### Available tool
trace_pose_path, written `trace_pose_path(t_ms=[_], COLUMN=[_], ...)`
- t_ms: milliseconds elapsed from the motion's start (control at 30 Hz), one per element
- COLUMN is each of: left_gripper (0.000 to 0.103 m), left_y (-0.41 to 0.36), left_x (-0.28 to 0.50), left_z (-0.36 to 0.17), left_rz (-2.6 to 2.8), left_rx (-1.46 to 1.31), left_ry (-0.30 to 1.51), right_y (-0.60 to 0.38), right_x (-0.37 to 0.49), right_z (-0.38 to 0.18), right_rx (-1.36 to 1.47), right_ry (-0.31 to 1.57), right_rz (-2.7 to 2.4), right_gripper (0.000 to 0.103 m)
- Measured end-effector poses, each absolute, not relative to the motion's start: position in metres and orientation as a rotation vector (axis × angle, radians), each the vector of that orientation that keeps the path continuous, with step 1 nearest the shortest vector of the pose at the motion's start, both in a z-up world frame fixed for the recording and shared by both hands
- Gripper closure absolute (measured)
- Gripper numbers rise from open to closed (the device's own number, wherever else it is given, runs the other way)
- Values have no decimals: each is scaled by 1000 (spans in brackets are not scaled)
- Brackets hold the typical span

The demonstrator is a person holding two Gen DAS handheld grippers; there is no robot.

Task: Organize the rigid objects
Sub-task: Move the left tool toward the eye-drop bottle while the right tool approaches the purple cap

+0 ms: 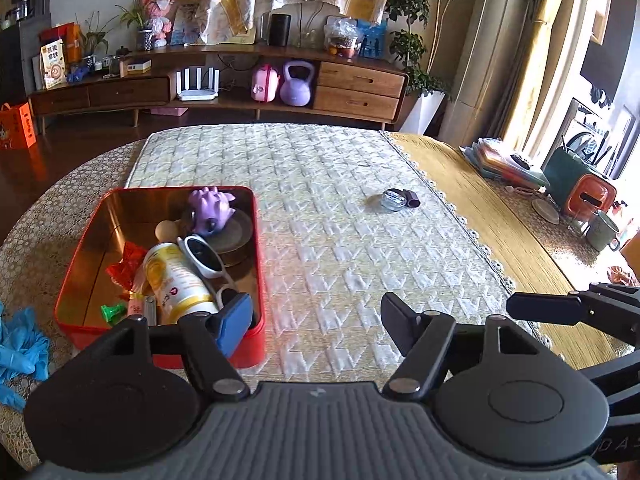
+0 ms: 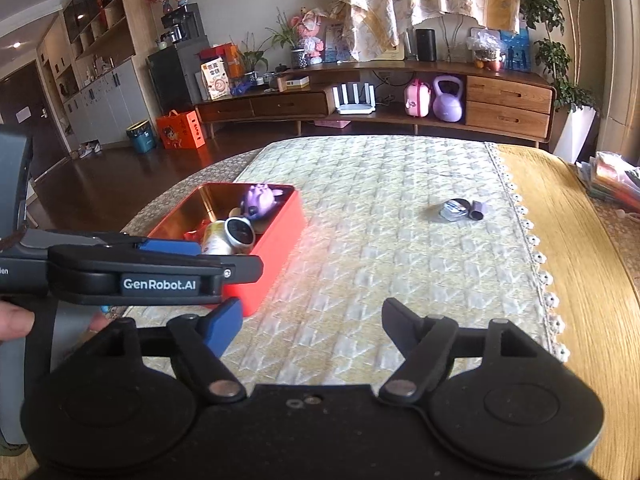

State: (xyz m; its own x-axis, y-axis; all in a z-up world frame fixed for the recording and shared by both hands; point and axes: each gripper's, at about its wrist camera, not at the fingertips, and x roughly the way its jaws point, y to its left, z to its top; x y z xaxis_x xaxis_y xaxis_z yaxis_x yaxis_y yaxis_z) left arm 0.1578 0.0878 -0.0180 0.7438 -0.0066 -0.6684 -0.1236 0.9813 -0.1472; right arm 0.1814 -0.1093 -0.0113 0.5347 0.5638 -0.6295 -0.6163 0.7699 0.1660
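On the table (image 1: pixel 500 216), a red tin (image 1: pixel 160 320) is sitting at the left, already holding a purple toy (image 1: pixel 210 210), a can (image 1: pixel 176 284) and other small pieces, so it seems to be serving as the collecting box. Well apart from it, a small jar (image 1: pixel 394 199) is lying on the quilted mat (image 1: pixel 320 208), likely waiting as the last stray item. Both the left hand-held gripper (image 1: pixel 316 320) and the right hand-held gripper (image 2: pixel 312 320) are hanging spread and empty above the mat, probably readying a reach toward that jar.
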Motion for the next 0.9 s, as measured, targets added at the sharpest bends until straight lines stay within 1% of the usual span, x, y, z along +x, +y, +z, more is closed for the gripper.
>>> trace_pose_path(t_ms=[67,133,167,233,267,300,400,633,900], left_gripper=[32,31,27,22,21,21,21,21,21], left_y=[80,72,69,62,58,54,46,31,24], left_x=[165,173,177,186,191,197,214,261,315], left_z=[-18,-19,-20,-21,-22,-23,-27,-39,-54], left_rz=[52,41,32,20,17,10,0,-23,-15], left_rx=[-176,-170,-169,-162,-157,-153,-139,-108,-98], left_ry=[731,731,731,729,730,731,736,734,732], right_y=[-123,-136,-141,-152,-156,-160,-172,-185,-187], right_x=[189,197,202,212,217,221,241,306,375], right_z=[-11,-12,-12,-12,-12,-12,-12,-21,-46], right_rx=[-70,-61,-56,-47,-49,-52,-54,-10,54], right_ry=[716,716,717,718,718,715,718,812,881], right_rz=[682,659,649,632,620,610,587,543,456], right_gripper=[20,14,13,8,6,4,0,0,0])
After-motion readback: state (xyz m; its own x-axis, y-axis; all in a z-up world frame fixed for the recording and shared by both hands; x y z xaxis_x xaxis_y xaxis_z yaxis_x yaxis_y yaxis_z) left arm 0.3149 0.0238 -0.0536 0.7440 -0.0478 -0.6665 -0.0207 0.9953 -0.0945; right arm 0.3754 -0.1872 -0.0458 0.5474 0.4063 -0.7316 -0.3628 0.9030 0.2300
